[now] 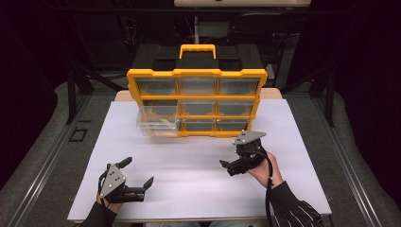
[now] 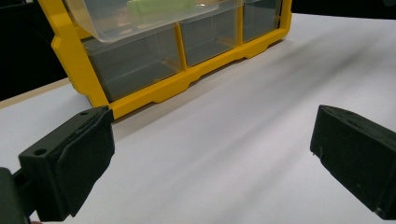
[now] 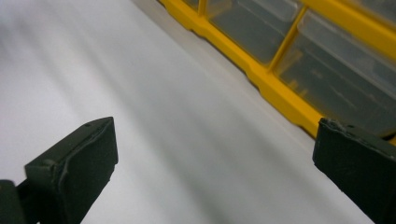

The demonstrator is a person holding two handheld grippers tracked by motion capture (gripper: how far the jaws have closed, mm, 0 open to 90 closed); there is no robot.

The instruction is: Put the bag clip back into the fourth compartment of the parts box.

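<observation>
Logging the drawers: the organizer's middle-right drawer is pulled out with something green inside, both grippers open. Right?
Not quite: the pulled-out drawer is the middle-left one of the organizer, per the high view. The green item and open left gripper and right gripper are correct.

a table (image 1: pixel 302 189) with a plain white top carries everything here; a strip of pale wood shows along its far edge, at both back corners. standing on the far middle of the white top is a yellow-framed organizer box (image 1: pixel 197 101) with a black body, a yellow carry handle on top and three rows of three clear drawers. its base rests flat on the table surface. one clear drawer (image 1: pixel 158 124) at the lower left of the box is pulled out toward the near side and holds something pale green. the near half of the white surface is bare, in soft shadow
</observation>
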